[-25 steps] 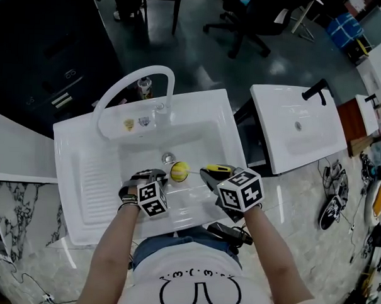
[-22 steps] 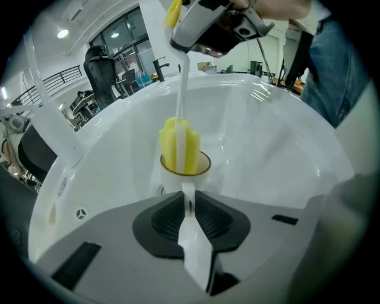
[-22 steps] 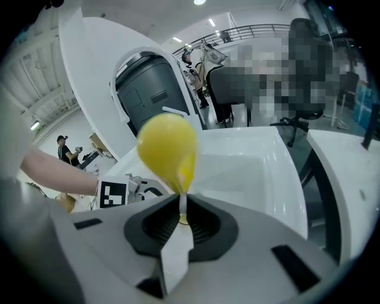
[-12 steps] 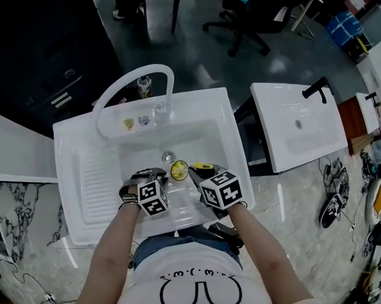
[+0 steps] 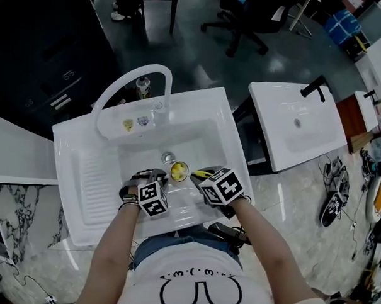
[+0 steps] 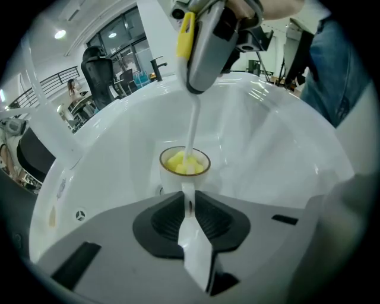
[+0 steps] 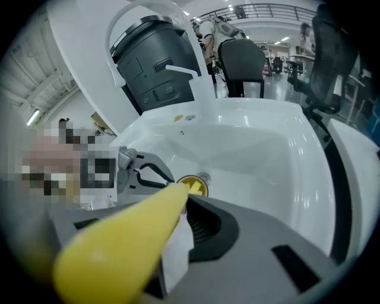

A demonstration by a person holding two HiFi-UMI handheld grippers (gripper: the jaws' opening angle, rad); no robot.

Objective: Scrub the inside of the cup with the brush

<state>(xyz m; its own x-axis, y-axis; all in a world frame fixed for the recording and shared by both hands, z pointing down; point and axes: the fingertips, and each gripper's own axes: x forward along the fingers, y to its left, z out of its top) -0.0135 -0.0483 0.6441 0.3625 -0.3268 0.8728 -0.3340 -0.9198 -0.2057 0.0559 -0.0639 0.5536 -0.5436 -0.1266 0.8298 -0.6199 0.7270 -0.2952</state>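
A small cup (image 5: 179, 171), white outside and yellow inside, stands in the white sink (image 5: 226, 128) near the drain. My left gripper (image 5: 156, 176) is shut on the cup's white handle (image 6: 187, 196), which is pinched between its jaws. The right gripper (image 5: 199, 177) is shut on the brush's yellow handle (image 7: 119, 237). In the left gripper view the brush's white stem (image 6: 193, 127) runs down from the right gripper (image 6: 205, 41) into the cup (image 6: 184, 163), and its yellow head sits inside. The right gripper view shows the cup (image 7: 193, 185) just past the handle's tip.
An arched white faucet (image 5: 133, 83) stands at the sink's far rim, with the drain (image 5: 168, 157) just beyond the cup. A ribbed draining board (image 5: 88, 181) lies at the left. A second white basin (image 5: 299, 128) sits to the right, and an office chair (image 5: 243, 21) stands beyond.
The right gripper has moved left and down toward the cup, and the brush has gone deeper into it. The left gripper and the cup have stayed put.
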